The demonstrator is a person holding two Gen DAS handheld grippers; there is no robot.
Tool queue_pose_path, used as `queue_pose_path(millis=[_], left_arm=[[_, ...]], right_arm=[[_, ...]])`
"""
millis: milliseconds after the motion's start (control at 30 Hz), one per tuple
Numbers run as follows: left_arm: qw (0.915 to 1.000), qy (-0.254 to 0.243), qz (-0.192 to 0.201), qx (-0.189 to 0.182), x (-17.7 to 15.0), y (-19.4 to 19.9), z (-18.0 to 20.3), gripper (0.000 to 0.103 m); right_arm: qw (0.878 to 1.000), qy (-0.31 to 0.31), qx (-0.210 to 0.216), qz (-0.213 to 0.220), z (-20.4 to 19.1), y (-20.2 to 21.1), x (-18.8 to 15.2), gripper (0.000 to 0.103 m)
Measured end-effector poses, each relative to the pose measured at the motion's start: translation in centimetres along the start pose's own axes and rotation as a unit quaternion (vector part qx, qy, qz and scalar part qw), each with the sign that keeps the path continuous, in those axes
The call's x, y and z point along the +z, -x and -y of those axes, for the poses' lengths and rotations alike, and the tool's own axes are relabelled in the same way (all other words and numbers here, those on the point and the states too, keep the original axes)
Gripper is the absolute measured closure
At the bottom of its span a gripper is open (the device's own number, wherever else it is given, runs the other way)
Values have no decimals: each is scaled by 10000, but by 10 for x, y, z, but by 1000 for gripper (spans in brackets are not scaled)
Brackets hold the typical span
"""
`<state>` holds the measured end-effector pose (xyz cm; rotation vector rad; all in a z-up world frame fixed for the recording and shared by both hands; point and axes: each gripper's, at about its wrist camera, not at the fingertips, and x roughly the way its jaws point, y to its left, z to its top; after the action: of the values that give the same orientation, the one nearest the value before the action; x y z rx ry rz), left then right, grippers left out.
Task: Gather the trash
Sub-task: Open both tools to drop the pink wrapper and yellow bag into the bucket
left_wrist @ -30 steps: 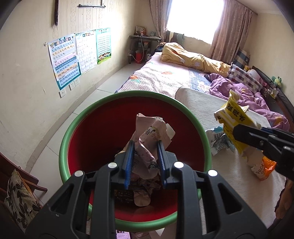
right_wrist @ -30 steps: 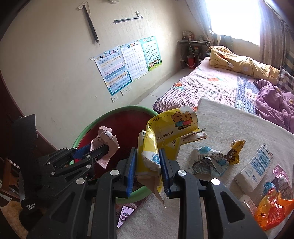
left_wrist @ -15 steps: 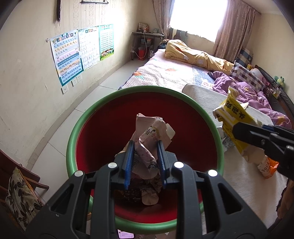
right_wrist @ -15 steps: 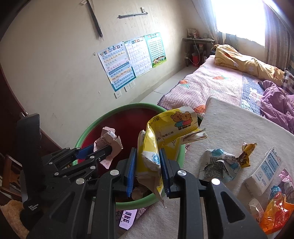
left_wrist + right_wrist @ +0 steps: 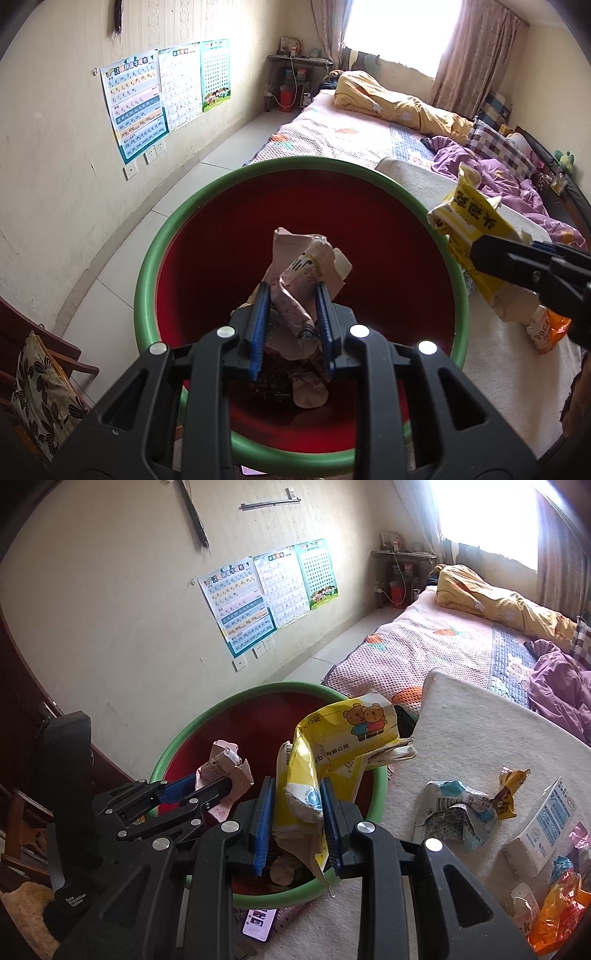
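- Left gripper [image 5: 291, 325], low centre of the left wrist view: clamped tight on a crumpled pink wrapper [image 5: 304, 280], held over the red bin [image 5: 369, 173] with the green rim.
- Compared with a second ago: bin larger and more centred in that view, rim filling the middle of the frame; wrapper now squarely over the opening rather than near its edge.
- Right gripper [image 5: 297, 819], low centre of the right wrist view: closed on a yellow bear-printed bag [image 5: 332, 746], brought nearer the bin than a second ago and now overlapping the rim's right side.
- Neither grip loosened across the three moments; both pieces still pinched.
- Probable meaning: carry nearly finished, release of both into the bin next.
- More trash left on the white mat [image 5: 480, 720], right of the right wrist view: blue-white wrapper [image 5: 454, 812], white carton [image 5: 543, 823], orange packet [image 5: 557, 915].
- Phone [image 5: 258, 923] lying below the bin, bottom centre; best kept out of the sweep.
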<state>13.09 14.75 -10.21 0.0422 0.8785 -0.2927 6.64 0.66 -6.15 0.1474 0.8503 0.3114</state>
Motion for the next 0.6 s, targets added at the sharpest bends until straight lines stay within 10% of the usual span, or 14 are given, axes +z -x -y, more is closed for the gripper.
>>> queue_pose_path(millis=[600], left_arm=[[9997,156,62,194,-1,-2,-6,50]], right_arm=[[9997,-164,-144,124,14,6,0,51]])
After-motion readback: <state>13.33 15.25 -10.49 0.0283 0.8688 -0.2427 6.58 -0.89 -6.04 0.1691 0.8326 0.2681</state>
